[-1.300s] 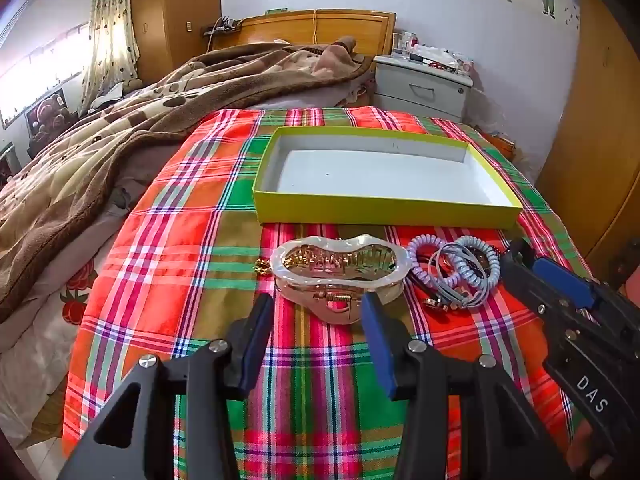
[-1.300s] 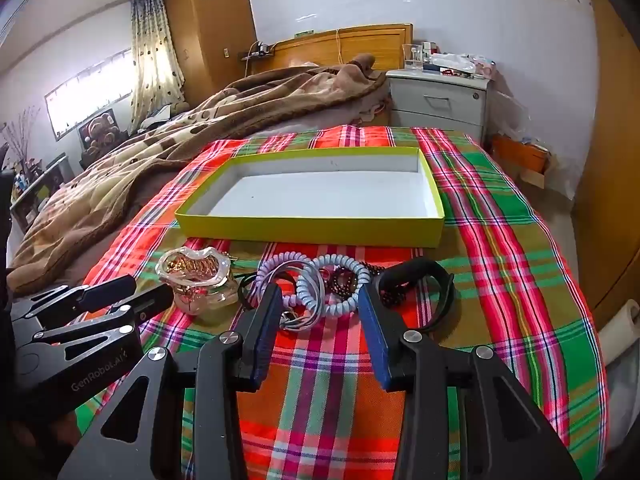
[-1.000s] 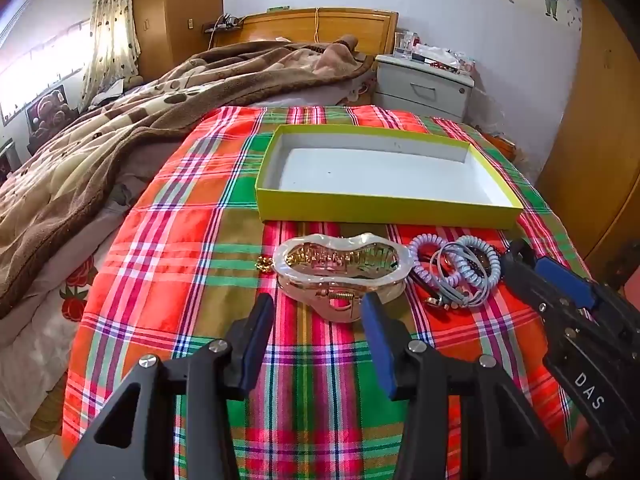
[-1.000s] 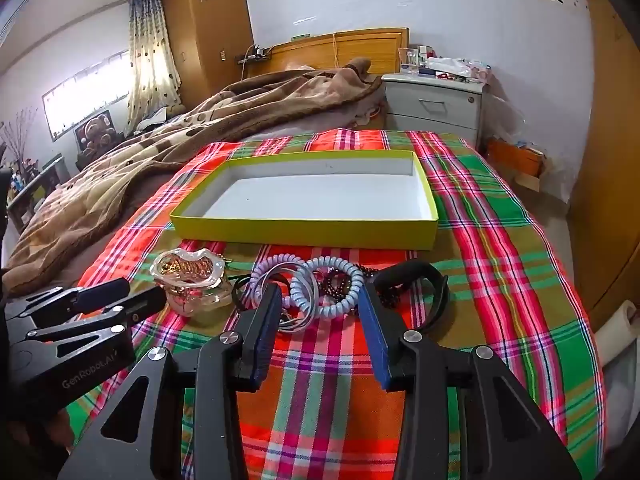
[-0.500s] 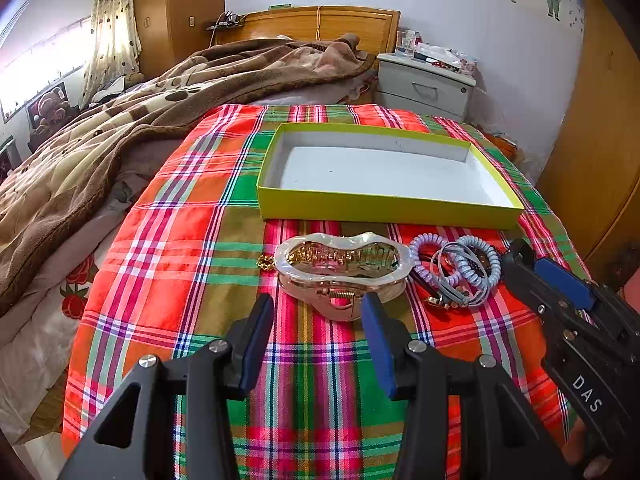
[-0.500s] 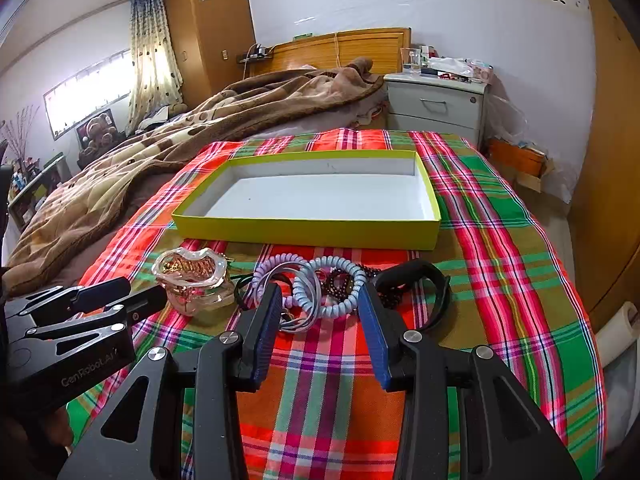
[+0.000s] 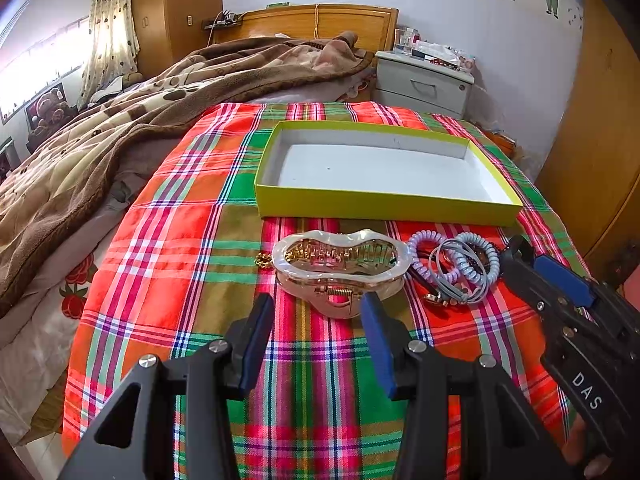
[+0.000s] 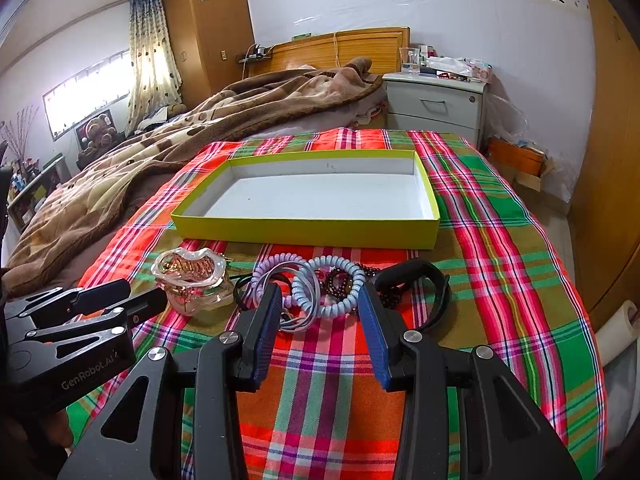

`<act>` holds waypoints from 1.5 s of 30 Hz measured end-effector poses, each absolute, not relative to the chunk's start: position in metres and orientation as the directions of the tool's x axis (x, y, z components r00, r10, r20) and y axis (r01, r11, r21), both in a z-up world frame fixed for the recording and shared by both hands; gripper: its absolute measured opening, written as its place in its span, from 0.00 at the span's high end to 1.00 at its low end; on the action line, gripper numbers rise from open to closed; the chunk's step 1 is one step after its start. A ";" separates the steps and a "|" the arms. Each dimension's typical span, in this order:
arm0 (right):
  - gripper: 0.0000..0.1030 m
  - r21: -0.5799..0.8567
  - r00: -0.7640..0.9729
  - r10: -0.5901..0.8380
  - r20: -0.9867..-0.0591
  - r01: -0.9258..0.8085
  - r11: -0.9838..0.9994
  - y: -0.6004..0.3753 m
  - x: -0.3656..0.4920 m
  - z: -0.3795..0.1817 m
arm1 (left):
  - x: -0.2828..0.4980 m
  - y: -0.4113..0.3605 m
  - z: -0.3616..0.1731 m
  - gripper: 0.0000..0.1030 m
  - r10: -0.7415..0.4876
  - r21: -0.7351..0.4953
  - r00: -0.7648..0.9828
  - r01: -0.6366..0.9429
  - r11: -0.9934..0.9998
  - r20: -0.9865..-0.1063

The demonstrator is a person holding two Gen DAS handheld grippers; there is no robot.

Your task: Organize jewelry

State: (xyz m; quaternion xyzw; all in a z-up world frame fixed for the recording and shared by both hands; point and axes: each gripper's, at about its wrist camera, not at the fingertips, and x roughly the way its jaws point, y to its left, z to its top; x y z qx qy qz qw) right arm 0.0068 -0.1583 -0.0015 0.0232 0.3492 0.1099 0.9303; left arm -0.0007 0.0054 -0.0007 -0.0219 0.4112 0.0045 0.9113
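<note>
A large pearly hair claw clip (image 7: 340,268) lies on the plaid cloth just ahead of my open, empty left gripper (image 7: 318,308). It also shows in the right wrist view (image 8: 192,276). To its right lie spiral hair ties (image 7: 456,264) tangled with cords, dark bead bracelets (image 8: 340,280) and a black band (image 8: 416,276). My right gripper (image 8: 318,300) is open and empty, just short of the spiral ties (image 8: 320,288). An empty yellow box (image 7: 384,204) with a white inside stands behind them (image 8: 308,232). A small gold piece (image 7: 263,259) lies left of the clip.
The plaid cloth (image 7: 180,240) covers the bed end. A brown blanket (image 7: 100,140) lies to the left. A grey nightstand (image 7: 424,84) stands behind. A wooden wardrobe (image 8: 612,160) is on the right. The right gripper shows in the left wrist view (image 7: 560,300).
Almost nothing has moved. Both grippers stay open and hover in the same places before the jewelry, with only slight camera drift.
</note>
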 end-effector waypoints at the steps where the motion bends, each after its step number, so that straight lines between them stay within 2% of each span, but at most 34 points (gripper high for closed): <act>1: 0.61 0.120 0.732 0.221 -0.645 -0.189 0.975 -0.158 0.007 -0.002 | 0.000 0.005 -0.001 0.54 -0.009 -0.037 0.660 -0.028 0.999 -0.751; 45: 0.61 0.116 0.727 0.214 -0.653 -0.184 0.976 -0.158 0.013 -0.004 | 0.006 0.013 0.000 0.54 -0.028 -0.054 0.653 -0.020 0.998 -0.757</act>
